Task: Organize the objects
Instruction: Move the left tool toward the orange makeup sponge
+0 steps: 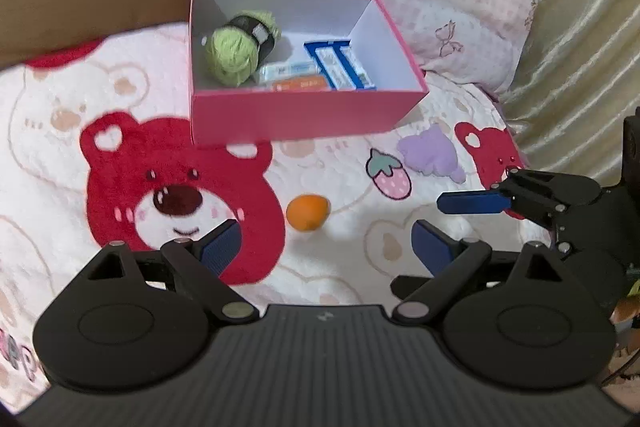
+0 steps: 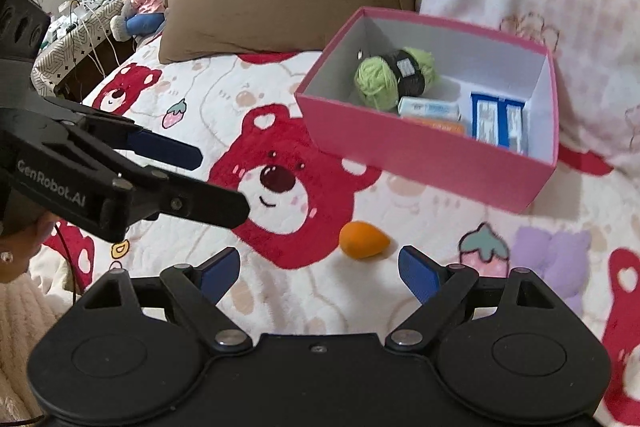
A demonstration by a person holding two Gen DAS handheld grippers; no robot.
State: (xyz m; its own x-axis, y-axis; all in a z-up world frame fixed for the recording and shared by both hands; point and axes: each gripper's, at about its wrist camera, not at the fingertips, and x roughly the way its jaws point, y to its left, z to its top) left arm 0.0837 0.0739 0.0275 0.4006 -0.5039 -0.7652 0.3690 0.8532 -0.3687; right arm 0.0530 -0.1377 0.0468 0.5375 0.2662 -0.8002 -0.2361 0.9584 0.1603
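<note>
A: Packed so far in the pink box: green yarn ball at the left, blue-edged packets at the right, a pale packet over an orange one against the near wall. Floor space left in the far half.

B: Still loose on the bear blanket: orange egg-shaped sponge, a little way in front of the box; purple plush piece off to the right, near the box's right corner.

A: Left gripper: jaws spread wide, nothing between, lined up just short of the sponge.

B: Right gripper: same, wide and empty, sponge just ahead of the gap. Not touching.

A: Roughly past halfway, by count. Two pieces to go.

B: Sponge likely next; which gripper takes it, unclear. Soft and rounded, prone to roll on plush.
</note>
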